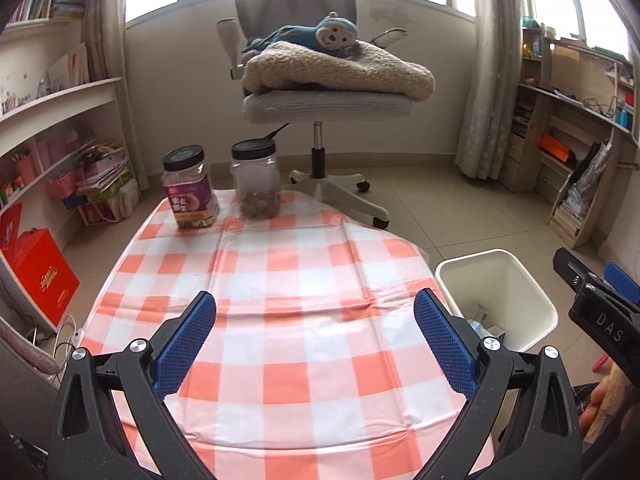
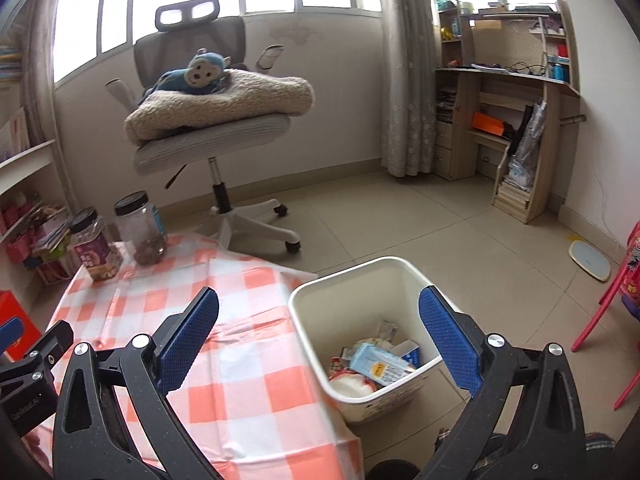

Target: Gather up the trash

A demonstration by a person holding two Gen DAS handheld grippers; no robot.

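Note:
A white trash bin (image 2: 404, 276) stands on the floor right of the table and holds several pieces of trash (image 2: 380, 364), among them a light blue carton. It also shows in the left wrist view (image 1: 532, 280). My right gripper (image 2: 318, 300) is open and empty above the bin's near-left rim. My left gripper (image 1: 316, 304) is open and empty over the orange-and-white checked tablecloth (image 1: 280, 280). I see no loose trash on the cloth.
Two black-lidded jars (image 1: 190, 188) (image 1: 256, 178) stand at the table's far edge. A grey office chair (image 1: 316, 92) with a blanket and blue monkey toy stands behind. Shelves (image 1: 60, 128) are at left, a wooden desk (image 2: 508, 112) at right.

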